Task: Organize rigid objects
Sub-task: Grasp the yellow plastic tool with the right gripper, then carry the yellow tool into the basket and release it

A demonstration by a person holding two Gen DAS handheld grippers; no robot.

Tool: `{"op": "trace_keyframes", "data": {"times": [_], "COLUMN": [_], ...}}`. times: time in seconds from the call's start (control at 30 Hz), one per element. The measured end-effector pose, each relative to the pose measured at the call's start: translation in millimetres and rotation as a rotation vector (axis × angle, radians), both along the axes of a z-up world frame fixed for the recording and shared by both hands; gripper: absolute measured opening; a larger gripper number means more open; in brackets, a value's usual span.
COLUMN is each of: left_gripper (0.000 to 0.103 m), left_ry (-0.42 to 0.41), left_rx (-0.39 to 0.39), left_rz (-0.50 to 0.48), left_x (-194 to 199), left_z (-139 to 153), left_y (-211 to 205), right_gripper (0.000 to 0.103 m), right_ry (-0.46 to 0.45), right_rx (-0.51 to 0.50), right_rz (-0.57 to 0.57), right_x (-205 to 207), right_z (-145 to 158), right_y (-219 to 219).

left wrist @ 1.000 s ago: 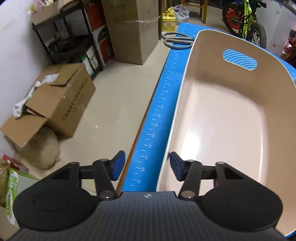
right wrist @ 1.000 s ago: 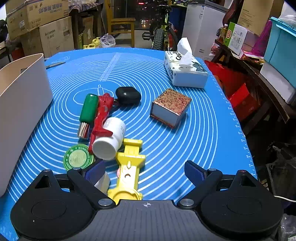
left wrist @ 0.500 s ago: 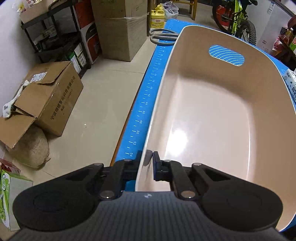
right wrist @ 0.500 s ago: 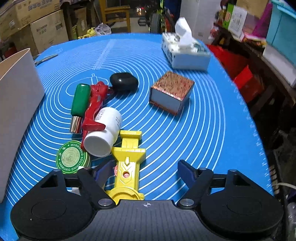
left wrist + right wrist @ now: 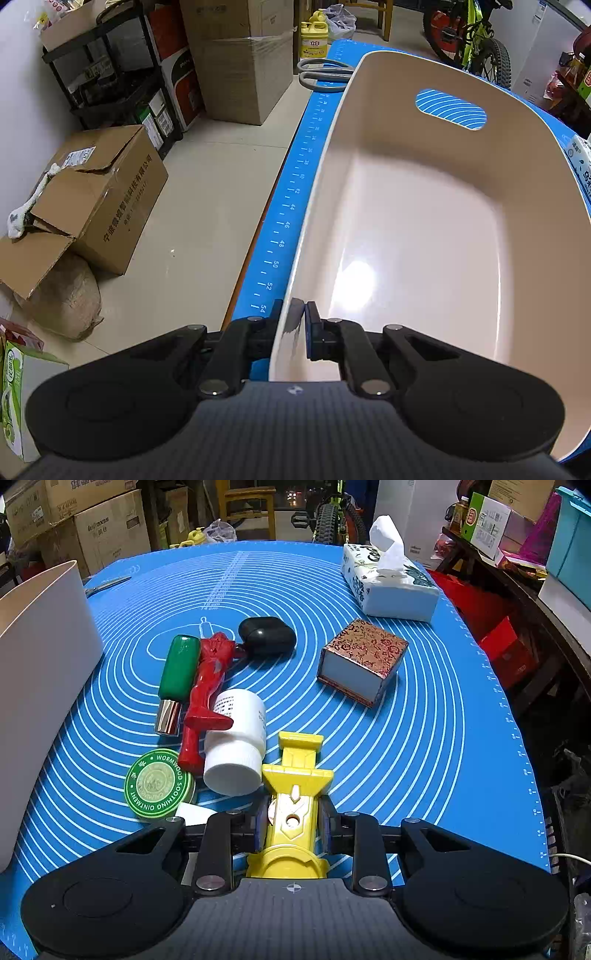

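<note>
A: What do we have in the left gripper [image 5: 293, 321]?

B: We have it clamped on the near rim of the beige tub [image 5: 424, 229], one pad outside the wall, one inside. The tub sits on the blue mat [image 5: 284, 221].

A: And the right gripper [image 5: 293, 821]?

B: Its jaws have just been closing, and we see the pads pressing both sides of the yellow toy [image 5: 295, 794], which lies on the mat at the near end of the pile.

A: What lies around it?

B: The white bottle [image 5: 236, 746] touches its left side. Beyond that we see the green tin [image 5: 159, 784], the red figure [image 5: 207, 698], the green stamp [image 5: 177, 679] and the black case [image 5: 267, 635]. The patterned box [image 5: 364, 661] lies apart, to the right.
</note>
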State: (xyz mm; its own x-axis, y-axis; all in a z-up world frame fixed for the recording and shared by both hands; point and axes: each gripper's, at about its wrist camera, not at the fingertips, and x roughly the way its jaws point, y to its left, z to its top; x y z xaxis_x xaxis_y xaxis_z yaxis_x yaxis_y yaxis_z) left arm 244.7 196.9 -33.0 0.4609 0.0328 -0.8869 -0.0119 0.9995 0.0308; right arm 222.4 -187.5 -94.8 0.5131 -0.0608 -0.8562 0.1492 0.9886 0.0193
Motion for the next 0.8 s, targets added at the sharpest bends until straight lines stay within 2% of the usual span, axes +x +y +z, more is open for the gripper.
{"op": "trace_keyframes", "data": {"times": [0.2, 0.4, 0.63, 0.8], "left_gripper": [0.013, 0.013, 0.013, 0.013], "left_ry": [0.0, 0.001, 0.001, 0.002], "left_rx": [0.003, 0.002, 0.0, 0.0], "left_rz": [0.001, 0.0, 0.001, 0.002], "left_x": [0, 0, 0, 0], "left_z": [0, 0, 0, 0], "left_y": [0, 0, 0, 1], "right_gripper": [0.036, 0.035, 0.034, 0.034], "right_ry": [-0.035, -0.112, -0.289, -0.422], "right_rx": [-0.024, -0.026, -0.014, 0.028], "right_rz": [-0.024, -0.059, -0.017, 0.068], "right_x": [-10, -21, -25, -18], "right_z": [11, 36, 93, 137], "right_y": [-2, -5, 19, 53]}}
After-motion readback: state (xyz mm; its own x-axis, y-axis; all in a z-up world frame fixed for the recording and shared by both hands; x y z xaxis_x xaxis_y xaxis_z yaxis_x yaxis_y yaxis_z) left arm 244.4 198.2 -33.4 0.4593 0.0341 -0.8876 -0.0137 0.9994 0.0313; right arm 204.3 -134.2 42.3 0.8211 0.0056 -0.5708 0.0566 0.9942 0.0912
